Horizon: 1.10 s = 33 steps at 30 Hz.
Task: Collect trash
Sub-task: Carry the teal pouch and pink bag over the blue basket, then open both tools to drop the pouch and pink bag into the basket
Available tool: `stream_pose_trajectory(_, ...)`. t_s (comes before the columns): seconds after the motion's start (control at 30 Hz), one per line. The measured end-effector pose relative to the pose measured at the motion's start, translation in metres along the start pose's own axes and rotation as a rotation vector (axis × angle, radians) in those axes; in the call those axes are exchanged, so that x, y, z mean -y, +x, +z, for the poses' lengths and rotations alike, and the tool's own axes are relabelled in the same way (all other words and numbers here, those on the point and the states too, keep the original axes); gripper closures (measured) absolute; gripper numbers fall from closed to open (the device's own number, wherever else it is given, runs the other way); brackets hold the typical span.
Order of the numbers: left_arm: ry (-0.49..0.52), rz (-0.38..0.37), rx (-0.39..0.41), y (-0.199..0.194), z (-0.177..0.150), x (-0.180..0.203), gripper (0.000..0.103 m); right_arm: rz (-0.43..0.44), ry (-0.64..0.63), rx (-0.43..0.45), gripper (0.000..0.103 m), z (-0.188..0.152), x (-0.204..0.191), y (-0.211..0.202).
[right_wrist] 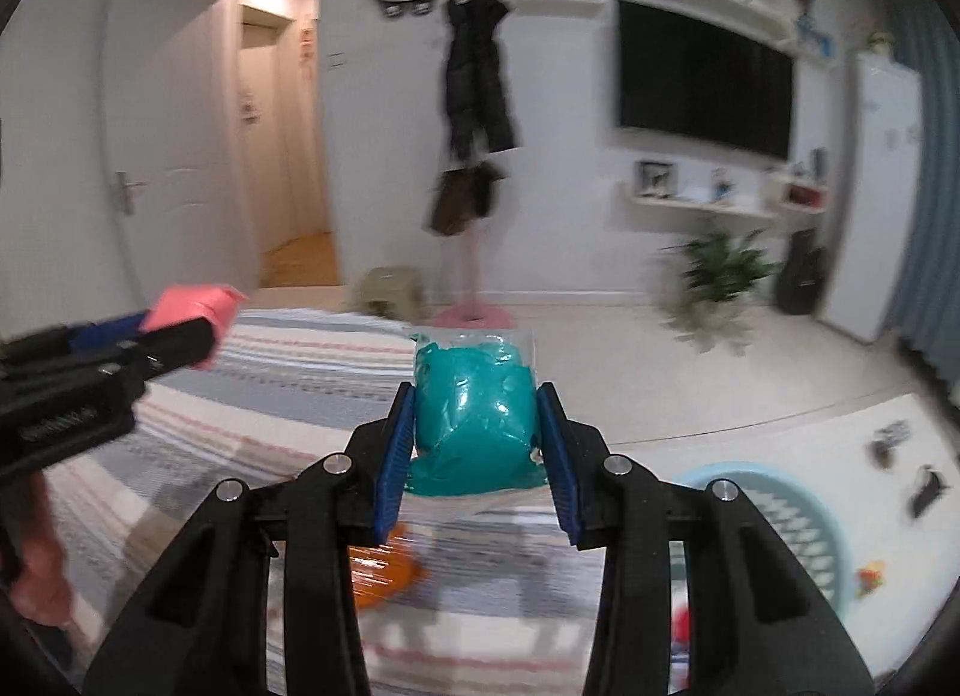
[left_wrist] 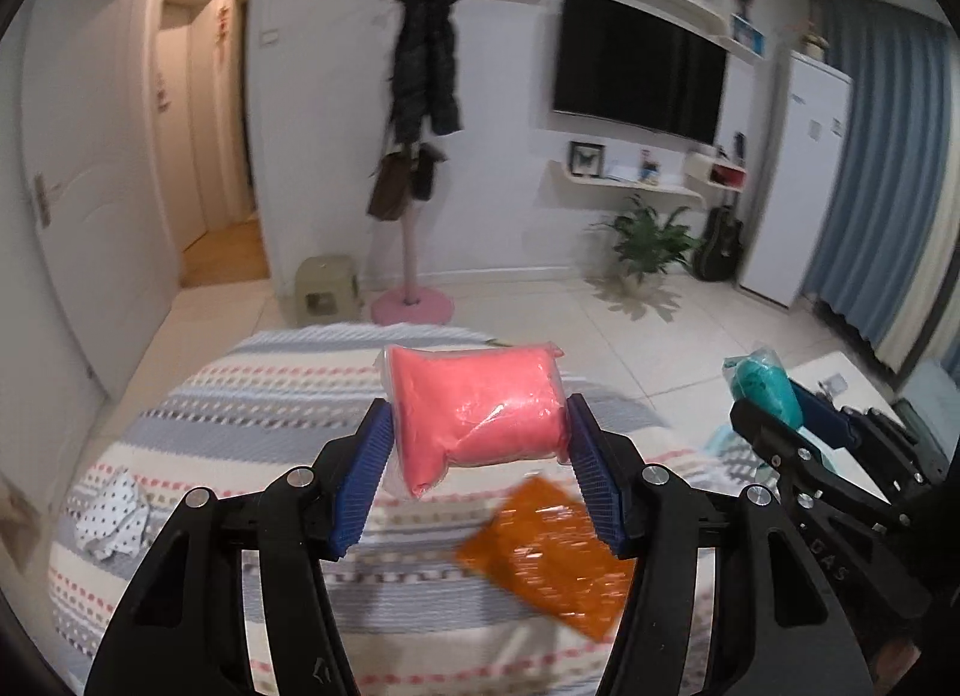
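My left gripper (left_wrist: 477,444) is shut on a pink plastic-wrapped packet (left_wrist: 477,414) and holds it above the striped bed (left_wrist: 240,396). My right gripper (right_wrist: 477,438) is shut on a teal plastic-wrapped packet (right_wrist: 474,402), also above the bed. The right gripper with its teal packet (left_wrist: 765,387) shows at the right of the left wrist view. The left gripper with the pink packet (right_wrist: 192,303) shows at the left of the right wrist view. An orange packet (left_wrist: 546,558) lies on the bed below the grippers. A crumpled dotted paper (left_wrist: 114,516) lies at the bed's left.
A light blue basket (right_wrist: 798,516) stands on the floor to the right of the bed. A coat stand (left_wrist: 414,156), a small stool (left_wrist: 327,291), a potted plant (left_wrist: 648,243) and a wall TV (left_wrist: 636,72) are across the tiled floor.
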<state>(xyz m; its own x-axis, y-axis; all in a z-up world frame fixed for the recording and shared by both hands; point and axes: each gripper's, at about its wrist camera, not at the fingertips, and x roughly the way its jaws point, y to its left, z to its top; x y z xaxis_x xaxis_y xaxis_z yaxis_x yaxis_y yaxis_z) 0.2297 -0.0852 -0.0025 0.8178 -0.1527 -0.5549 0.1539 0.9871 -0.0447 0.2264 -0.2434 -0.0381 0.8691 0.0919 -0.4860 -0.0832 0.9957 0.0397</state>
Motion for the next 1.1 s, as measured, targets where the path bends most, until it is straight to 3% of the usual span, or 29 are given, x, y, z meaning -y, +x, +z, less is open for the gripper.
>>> stream_pose_trajectory(0.17, 0.074, -0.072, 0.020, -0.002, 0.005, 0.056, 0.047, -0.112, 0.067, 0.005, 0.066, -0.010, 0.058, -0.021)
stream_pose_trajectory(0.37, 0.163, -0.152, 0.017, 0.011, 0.002, 0.122, 0.047, -0.188, 0.161, -0.026, 0.066, -0.029, 0.123, -0.030)
stream_pose_trajectory(0.6, 0.260, -0.242, -0.075, 0.046, -0.035, 0.181, 0.047, -0.217, 0.292, -0.087, 0.066, -0.066, 0.185, -0.029)
stream_pose_trajectory(0.9, 0.228, -0.379, -0.255, 0.095, -0.065, 0.197, 0.047, -0.199, 0.394, -0.201, 0.066, -0.111, 0.224, -0.012)
stream_pose_trajectory(1.1, 0.176, -0.431, -0.313, 0.110, -0.070, 0.191, 0.045, -0.182, 0.425, -0.220, 0.065, -0.117, 0.230, -0.004)
